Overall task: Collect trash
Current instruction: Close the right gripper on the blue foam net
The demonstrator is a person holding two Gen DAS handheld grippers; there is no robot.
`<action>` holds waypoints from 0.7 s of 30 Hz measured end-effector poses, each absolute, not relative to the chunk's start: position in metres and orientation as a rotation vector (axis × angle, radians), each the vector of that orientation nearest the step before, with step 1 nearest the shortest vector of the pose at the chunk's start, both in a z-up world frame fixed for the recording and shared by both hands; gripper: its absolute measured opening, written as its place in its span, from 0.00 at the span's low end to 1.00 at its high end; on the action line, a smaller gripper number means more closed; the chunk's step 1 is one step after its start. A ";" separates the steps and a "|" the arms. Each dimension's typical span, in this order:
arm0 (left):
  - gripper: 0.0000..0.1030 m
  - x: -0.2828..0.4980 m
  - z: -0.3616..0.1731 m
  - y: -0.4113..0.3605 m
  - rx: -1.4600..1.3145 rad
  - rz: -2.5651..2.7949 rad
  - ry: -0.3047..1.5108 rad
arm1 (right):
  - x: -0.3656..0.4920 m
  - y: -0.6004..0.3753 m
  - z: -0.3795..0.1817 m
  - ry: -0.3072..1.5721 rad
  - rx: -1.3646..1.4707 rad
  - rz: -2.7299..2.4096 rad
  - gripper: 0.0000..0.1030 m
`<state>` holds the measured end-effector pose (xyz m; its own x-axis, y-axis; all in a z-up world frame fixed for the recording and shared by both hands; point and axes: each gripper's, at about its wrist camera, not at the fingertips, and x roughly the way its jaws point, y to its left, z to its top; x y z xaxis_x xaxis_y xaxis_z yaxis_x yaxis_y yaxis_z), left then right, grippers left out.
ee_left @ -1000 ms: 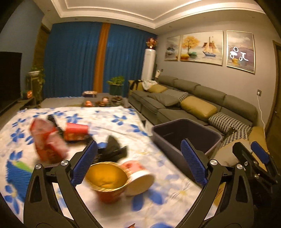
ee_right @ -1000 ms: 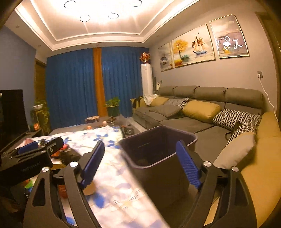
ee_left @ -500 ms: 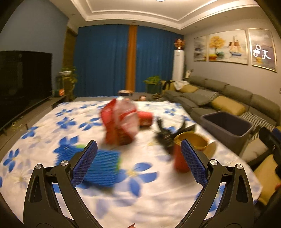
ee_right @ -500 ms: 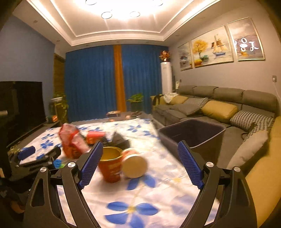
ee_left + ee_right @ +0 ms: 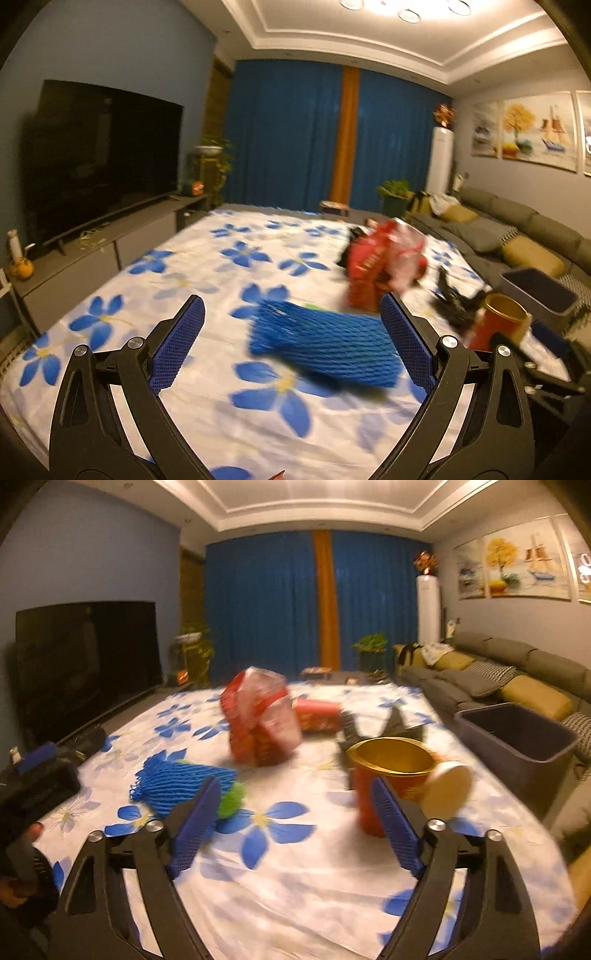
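Both pairs of blue-padded fingers stand spread wide and empty: the left gripper (image 5: 291,339) frames the blue foam-net fruit sleeve (image 5: 325,347) lying on the white tablecloth with blue flowers (image 5: 207,291), while the right gripper (image 5: 295,819) hangs just short of the red paper cup with a gold lining (image 5: 391,775). That sleeve looks feather-light and squashy (likely to crumple, not slip), so a pinch across its middle should do. Beyond the sleeve sit a crinkly red-and-clear plastic snack bag (image 5: 384,266) and, further right, the dark plastic bin (image 5: 539,291).
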<state>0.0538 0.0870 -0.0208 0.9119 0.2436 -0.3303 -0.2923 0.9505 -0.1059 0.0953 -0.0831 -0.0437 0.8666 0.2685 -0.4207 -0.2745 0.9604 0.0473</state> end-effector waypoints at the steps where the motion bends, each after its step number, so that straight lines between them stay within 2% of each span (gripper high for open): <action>1: 0.91 0.053 -0.019 0.093 -0.162 0.290 0.314 | 0.100 -0.078 -0.046 0.450 -0.018 0.290 0.74; 5: 0.91 0.050 -0.017 0.111 -0.181 0.321 0.300 | 0.125 -0.055 -0.057 0.526 -0.016 0.337 0.65; 13: 0.91 0.051 -0.018 0.134 -0.195 0.332 0.291 | 0.159 -0.022 -0.072 0.671 -0.006 0.415 0.60; 16: 0.91 0.053 -0.020 0.137 -0.197 0.330 0.293 | 0.162 -0.014 -0.074 0.689 -0.024 0.434 0.54; 21: 0.91 0.056 -0.024 0.140 -0.209 0.321 0.300 | 0.169 -0.006 -0.081 0.740 -0.019 0.477 0.33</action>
<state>0.0559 0.1400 -0.0235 0.9054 0.2781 -0.3208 -0.3394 0.9280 -0.1535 0.1690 -0.0060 -0.0809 0.6366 0.4112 -0.6524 -0.4246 0.8931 0.1487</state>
